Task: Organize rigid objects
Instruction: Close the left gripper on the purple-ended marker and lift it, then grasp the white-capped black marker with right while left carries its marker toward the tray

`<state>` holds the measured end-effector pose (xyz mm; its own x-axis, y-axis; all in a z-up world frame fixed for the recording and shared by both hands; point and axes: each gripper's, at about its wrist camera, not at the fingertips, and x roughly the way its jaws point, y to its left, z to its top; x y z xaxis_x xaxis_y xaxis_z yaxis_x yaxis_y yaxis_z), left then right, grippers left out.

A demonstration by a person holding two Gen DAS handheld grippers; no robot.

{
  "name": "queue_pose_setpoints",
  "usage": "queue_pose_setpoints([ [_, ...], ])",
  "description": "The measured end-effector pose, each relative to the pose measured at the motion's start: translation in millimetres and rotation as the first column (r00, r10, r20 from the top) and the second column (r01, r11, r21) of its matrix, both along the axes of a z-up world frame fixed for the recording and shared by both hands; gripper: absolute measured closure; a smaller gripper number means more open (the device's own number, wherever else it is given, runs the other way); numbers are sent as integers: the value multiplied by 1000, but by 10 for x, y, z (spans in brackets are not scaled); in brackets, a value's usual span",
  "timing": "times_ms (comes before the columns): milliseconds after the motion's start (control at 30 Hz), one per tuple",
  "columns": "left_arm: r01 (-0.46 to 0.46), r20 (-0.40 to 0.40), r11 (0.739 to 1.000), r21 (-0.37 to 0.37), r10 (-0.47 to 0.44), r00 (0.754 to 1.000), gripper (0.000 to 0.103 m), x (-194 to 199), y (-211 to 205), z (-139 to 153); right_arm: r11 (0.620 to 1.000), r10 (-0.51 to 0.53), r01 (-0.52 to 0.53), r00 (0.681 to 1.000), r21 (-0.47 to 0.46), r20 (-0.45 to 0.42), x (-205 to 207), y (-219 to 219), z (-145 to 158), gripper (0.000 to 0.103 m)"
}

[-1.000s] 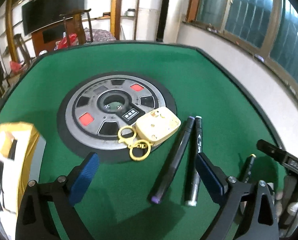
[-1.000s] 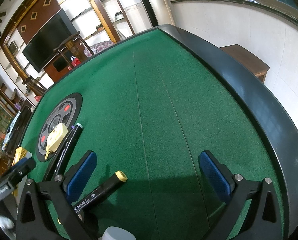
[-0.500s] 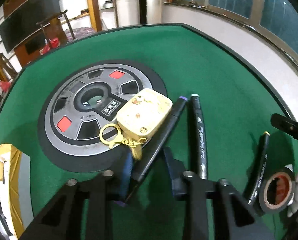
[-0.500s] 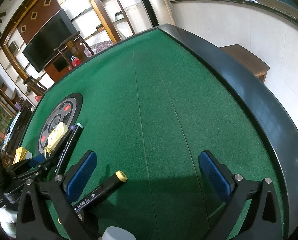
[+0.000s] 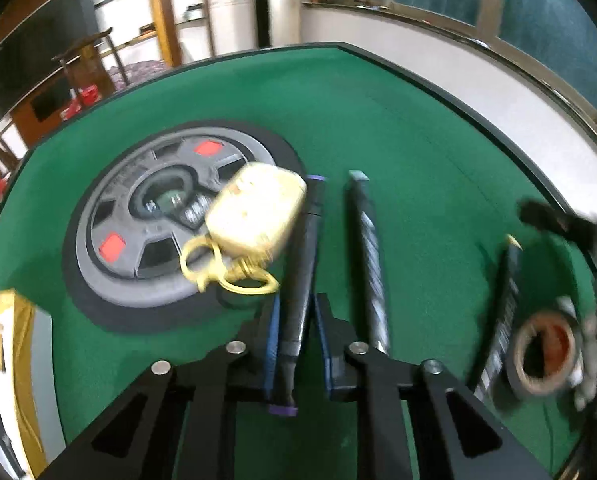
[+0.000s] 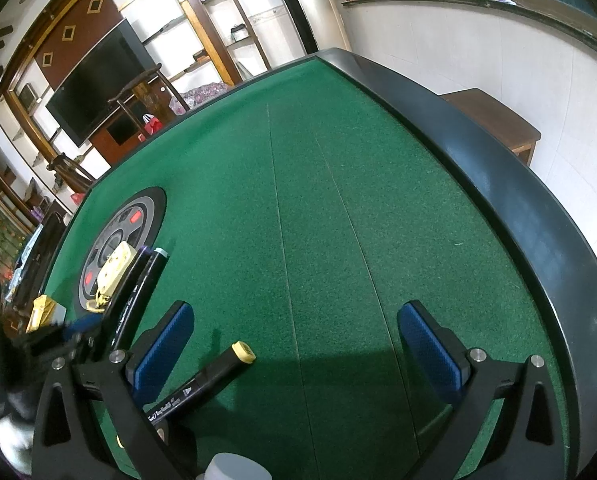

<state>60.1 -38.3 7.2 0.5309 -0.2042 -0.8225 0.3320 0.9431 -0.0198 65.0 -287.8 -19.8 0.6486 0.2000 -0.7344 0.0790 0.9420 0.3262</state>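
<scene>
My left gripper (image 5: 296, 344) is shut on the purple-capped black marker (image 5: 304, 264), whose far end lies beside a cream padlock-shaped case (image 5: 256, 210) with yellow rings. A second black marker with a grey-green cap (image 5: 368, 256) lies just to its right on the green felt. A yellow-capped marker (image 6: 206, 380) lies by the left finger of my right gripper (image 6: 294, 352), which is open and empty above the felt. The left gripper shows blurred in the right wrist view (image 6: 74, 328).
A grey round dial plate (image 5: 138, 216) is set in the green table (image 6: 338, 200). A roll of tape (image 5: 544, 356) lies at the right, a gold box (image 5: 6, 352) at the left. The black table rim (image 6: 518, 200) curves along the right.
My left gripper has closed from wide open onto the purple-capped marker and moved forward. The marker and the cream case have shifted. My right gripper has not moved.
</scene>
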Motion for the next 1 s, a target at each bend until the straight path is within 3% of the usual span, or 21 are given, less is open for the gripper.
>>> queue_pose_setpoints([
  [200,10,-48,996,-85,-14,999,89,-557,275,21,1000,0,0,1000,-2,-1,-1,5,-1,0],
  [300,1,-44,998,-69,-4,999,89,-578,245,23,1000,0,0,1000,-8,-2,-8,0,0,0],
  [400,5,-5,1000,-12,-5,1000,83,-484,67,2,1000,0,0,1000,-3,0,-8,0,4,0],
  [500,-1,41,1000,-4,1,999,82,-450,-10,-22,1000,2,-2,1000,16,5,-9,-15,9,0],
  [533,-3,33,1000,-25,4,999,89,-447,19,-19,1000,2,-2,1000,19,3,-13,-19,13,0],
  [667,-4,17,994,-105,6,1000,89,-589,236,37,1000,10,-9,999,18,-48,-11,7,100,0],
  [767,-26,26,982,-189,31,999,89,-728,488,155,999,48,-48,999,0,-23,-97,169,347,0],
  [900,-49,40,949,-311,65,997,89,-943,779,327,986,164,-166,984,-29,-68,7,703,534,0],
  [1000,-52,52,926,-373,77,996,89,-1138,978,439,964,232,-250,958,-92,-165,230,1242,361,0],
])
